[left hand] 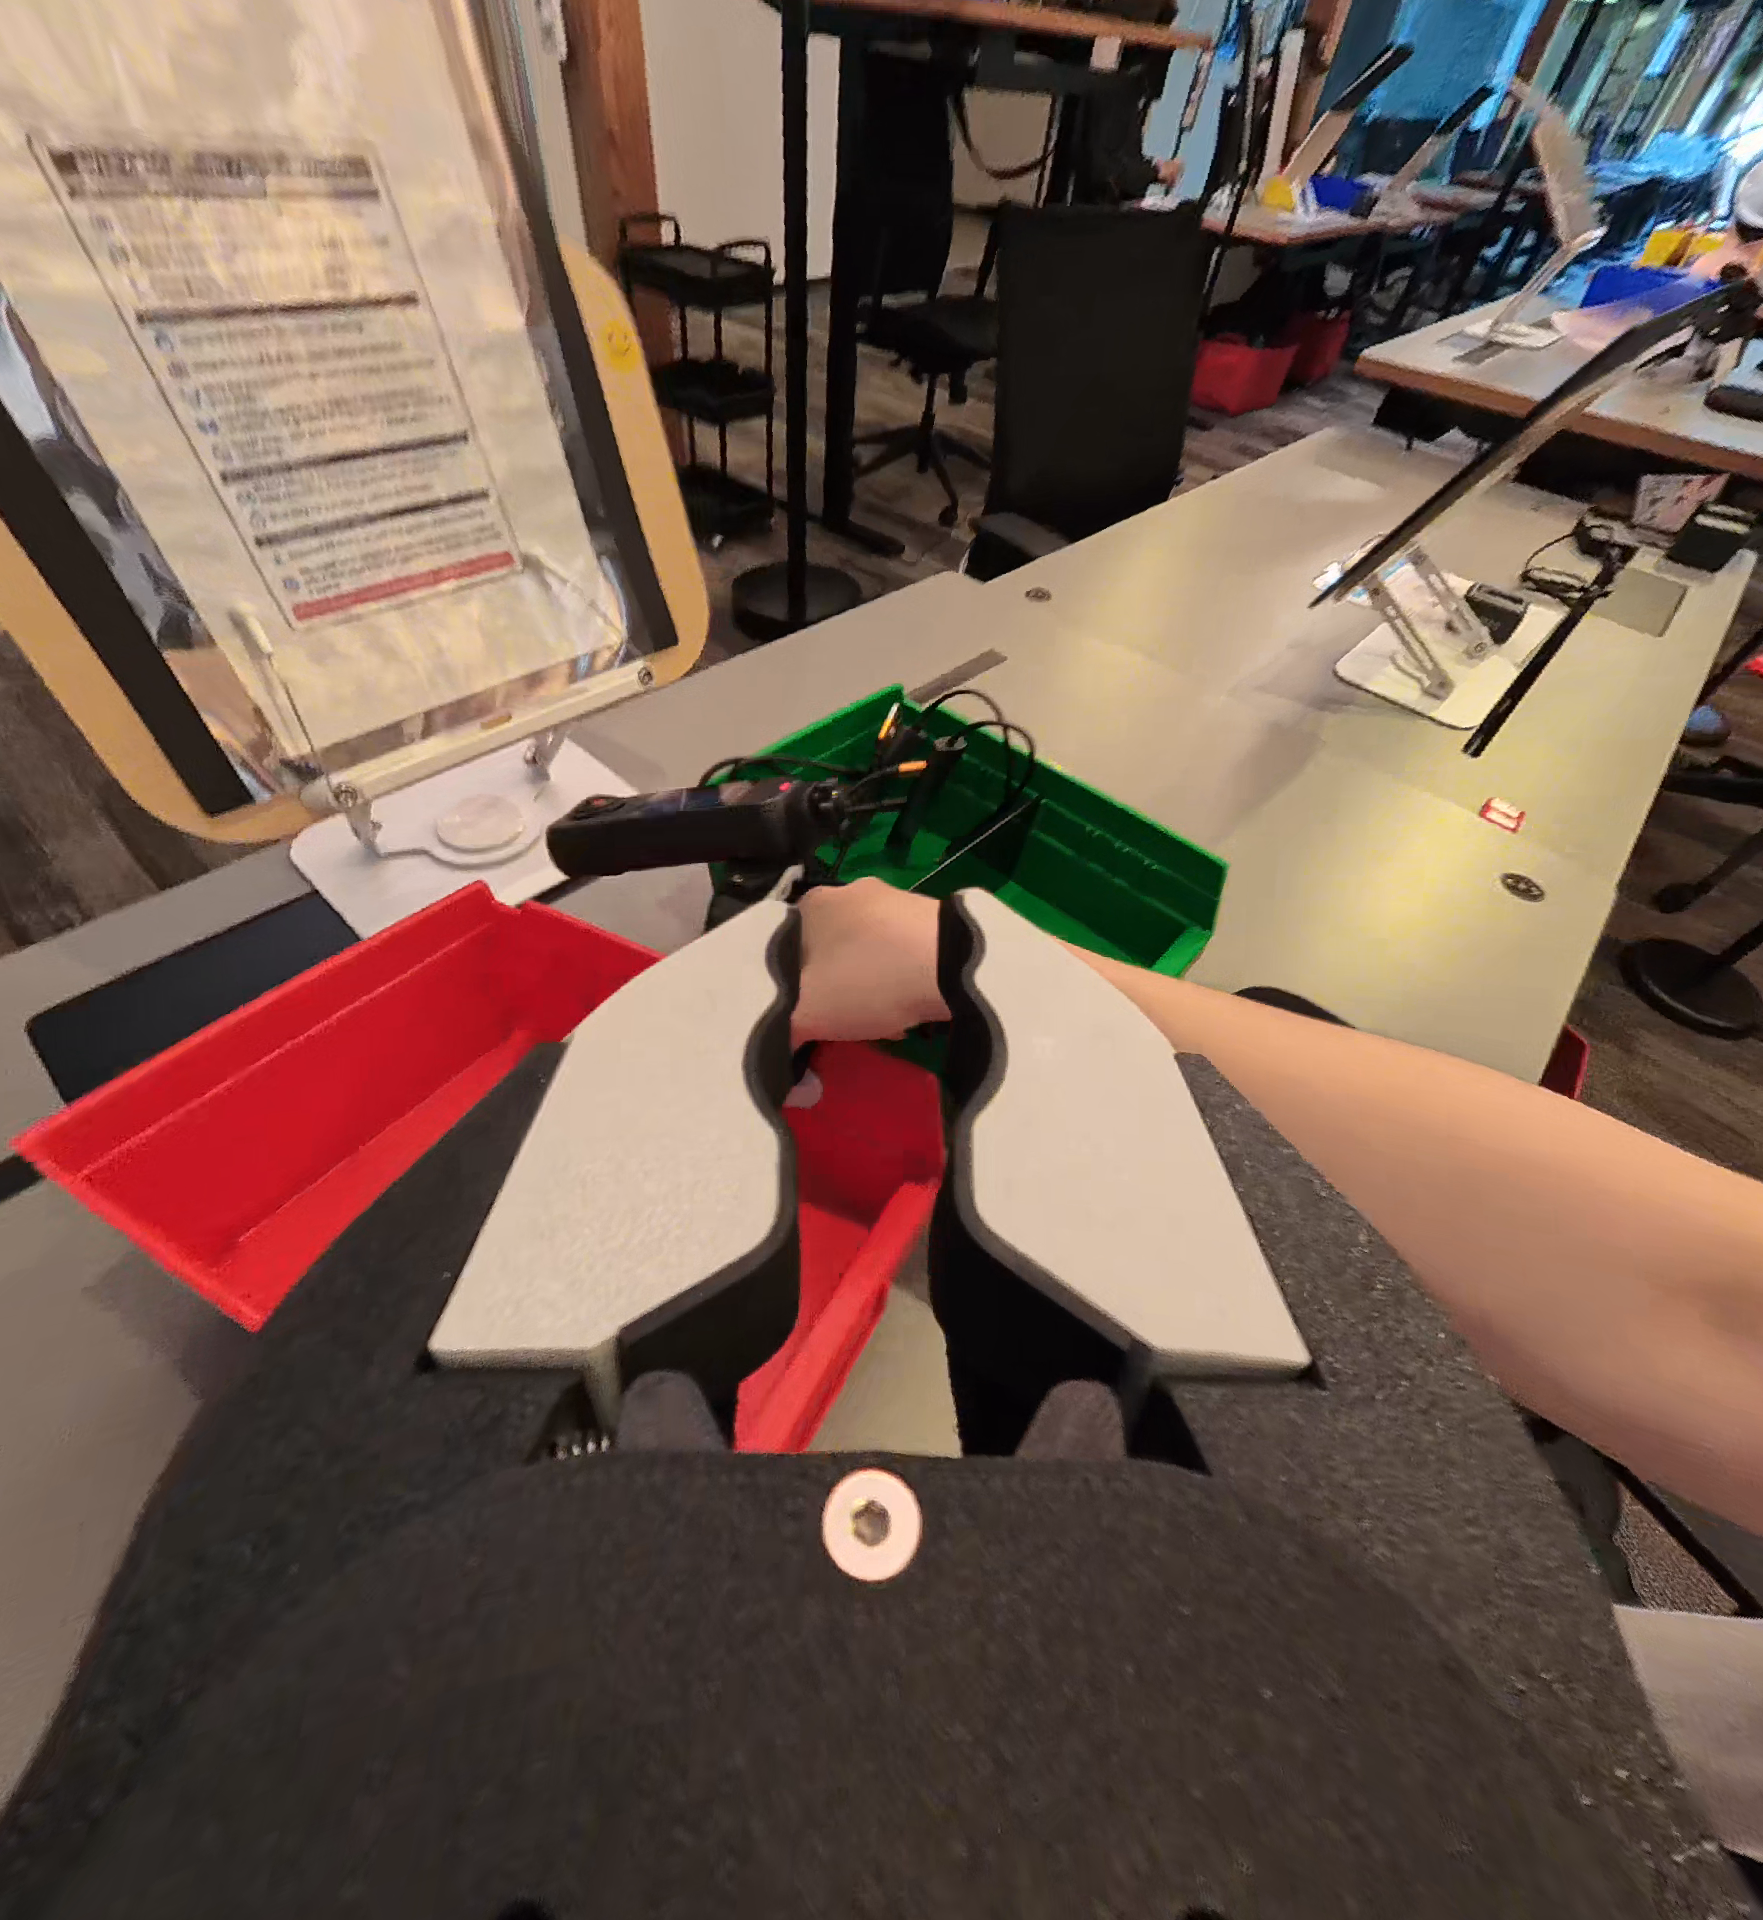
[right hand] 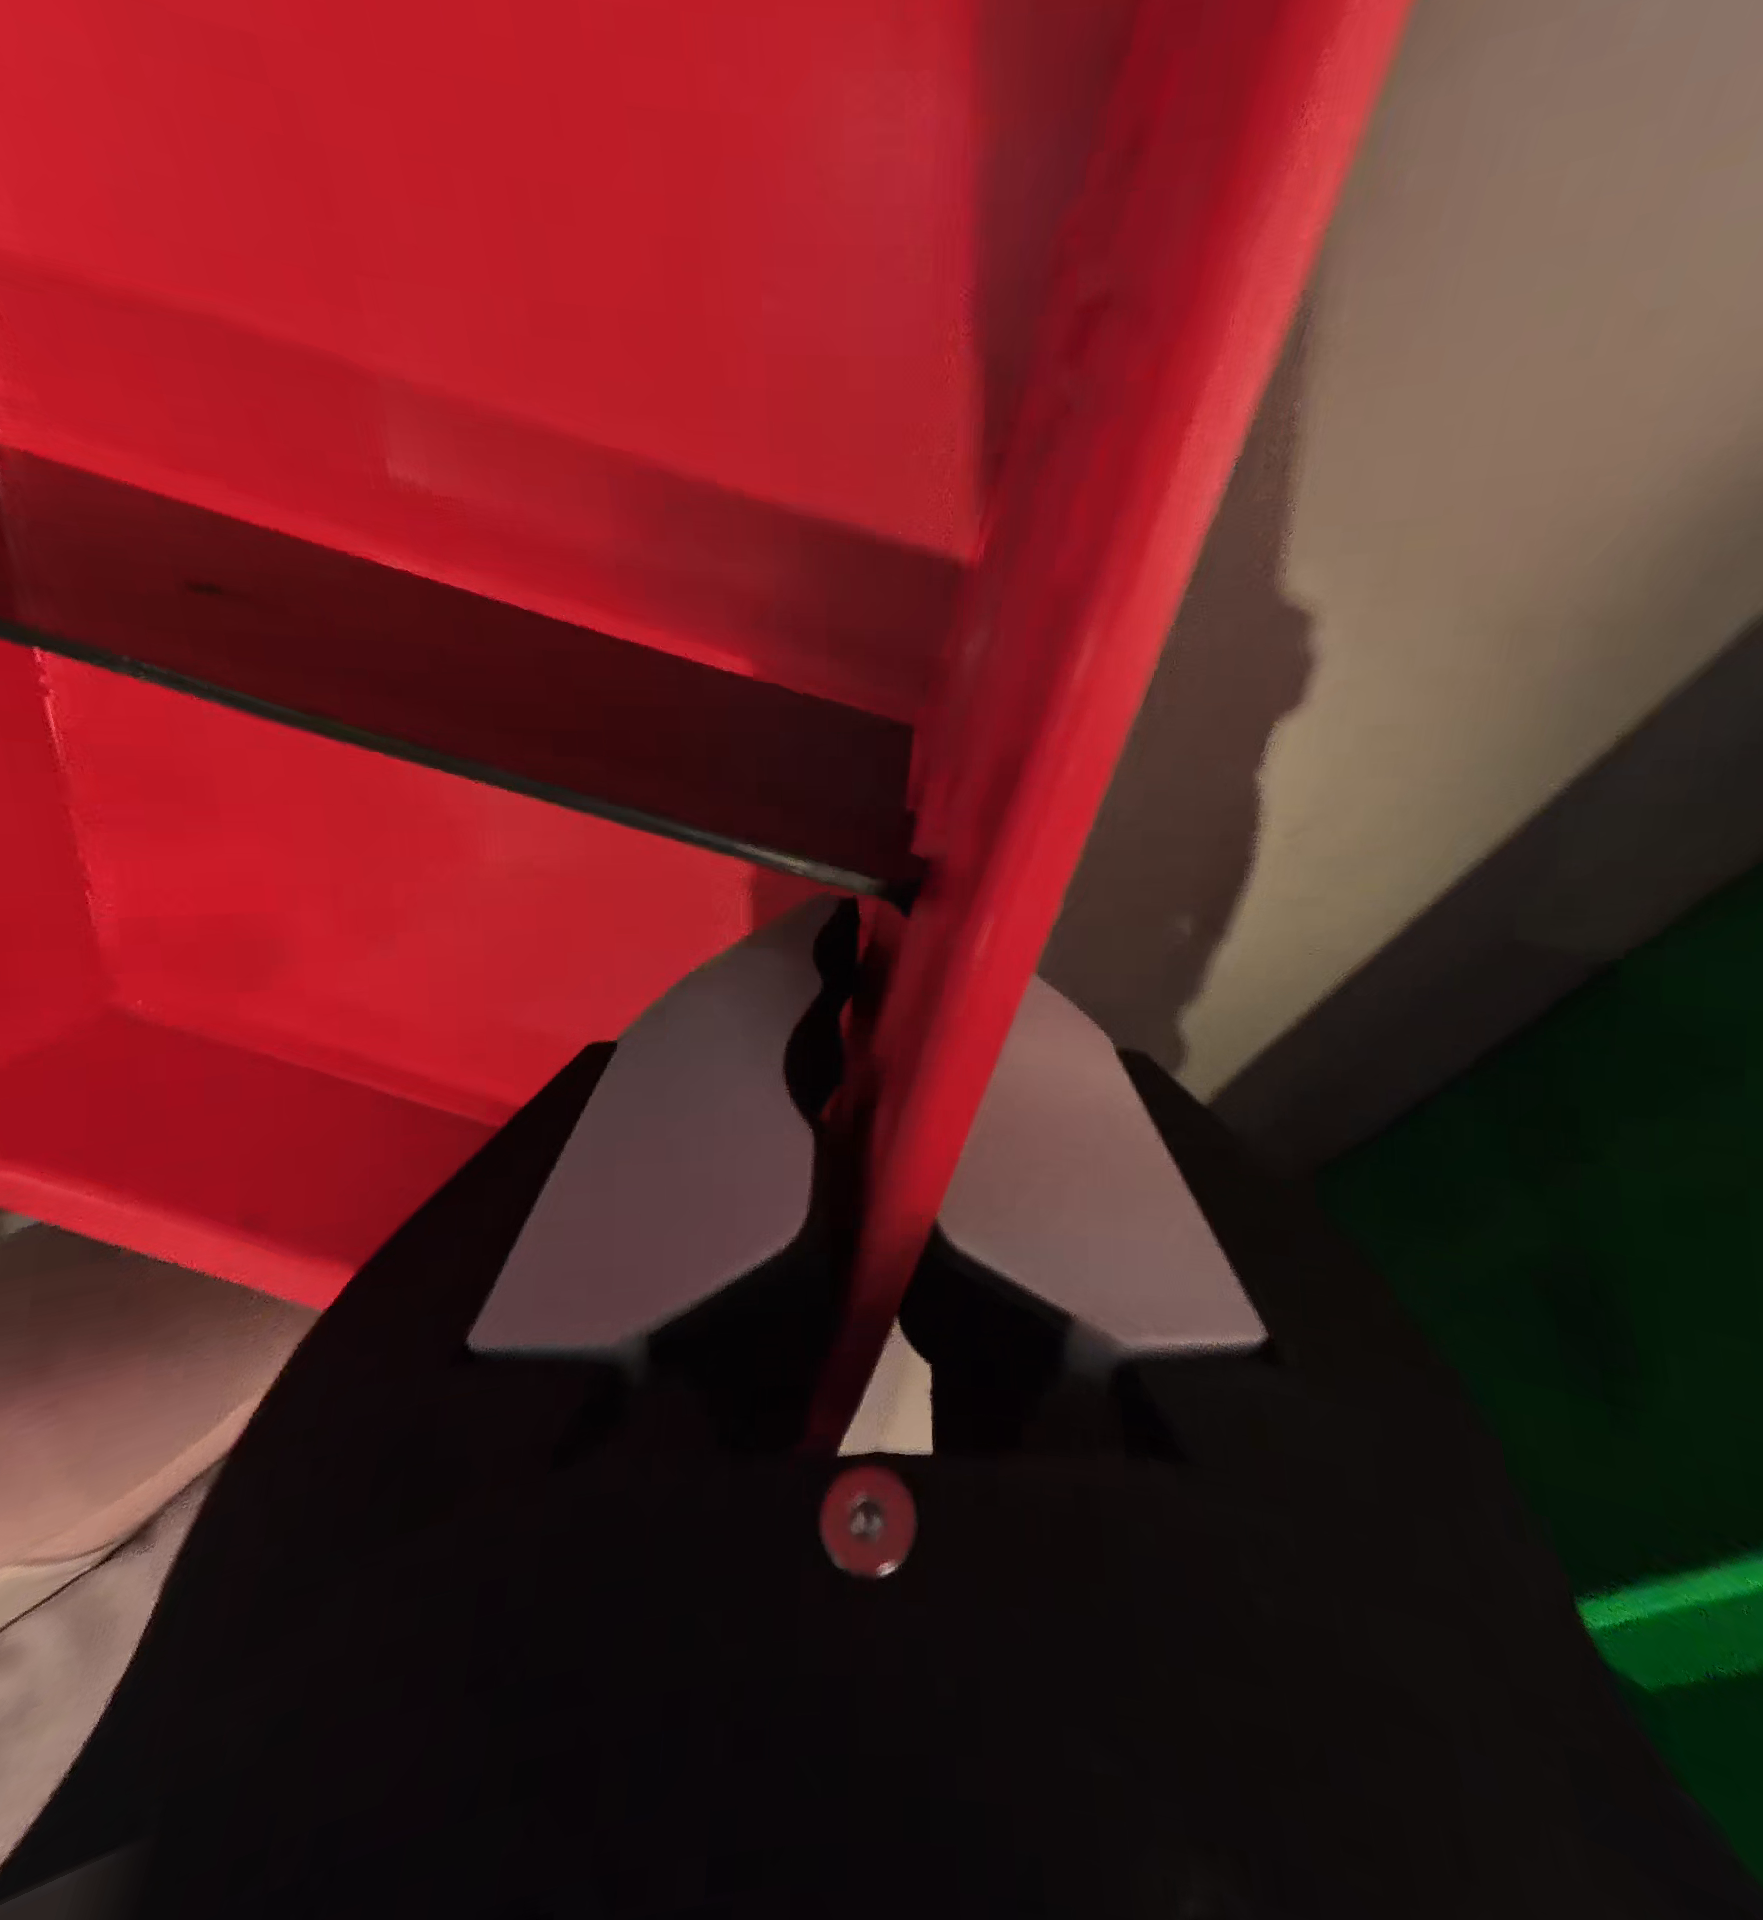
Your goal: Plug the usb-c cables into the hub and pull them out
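Right gripper (right hand: 872, 1039) pinching the red bin (right hand: 441, 312) side wall | left gripper (left hand: 866, 997) spread, holding nothing, above the red bin | black cables (left hand: 918, 769) heaped in green bin (left hand: 1085, 862) beyond, hub not made out | tip: steady grip, shift the bin smoothly, no tipping

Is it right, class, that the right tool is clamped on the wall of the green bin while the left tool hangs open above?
Not quite. The right tool grips the wall of the red bin, not the green one; the right wrist view shows it. The left tool is indeed open.
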Available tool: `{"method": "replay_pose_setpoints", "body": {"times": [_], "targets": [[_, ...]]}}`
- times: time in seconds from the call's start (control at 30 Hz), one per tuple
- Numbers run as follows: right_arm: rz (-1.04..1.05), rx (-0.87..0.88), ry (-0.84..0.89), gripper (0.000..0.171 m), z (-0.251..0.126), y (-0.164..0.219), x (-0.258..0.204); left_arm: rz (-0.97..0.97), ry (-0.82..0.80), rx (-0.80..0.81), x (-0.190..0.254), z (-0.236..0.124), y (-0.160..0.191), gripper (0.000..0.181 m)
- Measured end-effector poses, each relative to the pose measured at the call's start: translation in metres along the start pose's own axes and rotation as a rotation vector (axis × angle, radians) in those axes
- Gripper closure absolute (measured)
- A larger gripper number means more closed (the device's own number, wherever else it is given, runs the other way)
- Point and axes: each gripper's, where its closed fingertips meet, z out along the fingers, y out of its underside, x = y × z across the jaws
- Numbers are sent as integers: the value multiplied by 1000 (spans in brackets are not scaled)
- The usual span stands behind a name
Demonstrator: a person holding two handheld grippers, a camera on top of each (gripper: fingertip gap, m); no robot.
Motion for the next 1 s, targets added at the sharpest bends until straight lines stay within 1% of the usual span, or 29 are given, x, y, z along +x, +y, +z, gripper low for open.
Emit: {"method": "replay_pose_setpoints", "body": {"times": [0.03,0.13,0.2,0.23,0.27,0.37,0.47,0.5,0.57,0.6,0.67,0.73,0.8,0.87,0.93,1.0], "targets": [[9,16,-35,164,-5,-3,-3,11,4,18,6,-5,-2,159],[0,67,-97,164,-33,-14,-10,74,-40,61,21,-22,-6,178],[-29,101,-110,164,-67,-21,-9,114,-112,122,25,-35,-12,179],[-42,116,-113,164,-88,-23,-7,124,-153,154,25,-41,-14,176],[-55,136,-111,165,-112,-25,-4,129,-193,177,25,-47,-16,166],[-68,225,-66,164,-196,-24,17,147,-236,178,25,-54,-12,129],[-19,319,-11,164,-281,-4,57,150,-217,162,27,-51,-10,116],[13,351,7,164,-305,7,73,146,-208,162,27,-49,-10,115],[87,411,47,165,-343,33,112,148,-186,149,28,-38,-11,114],[127,441,70,165,-356,49,133,153,-165,132,29,-29,-10,113],[206,507,128,164,-368,83,182,131,-114,45,30,-1,0,111],[297,550,185,164,-362,121,236,116,-107,-81,26,37,17,108],[401,538,229,163,-340,163,287,102,-99,-218,20,85,40,103],[505,492,262,164,-312,204,329,48,-59,-346,13,136,69,102],[591,439,286,164,-283,242,361,-54,-29,-465,3,180,102,100],[651,389,280,163,-257,272,381,-147,12,-544,-2,213,130,103]]}}
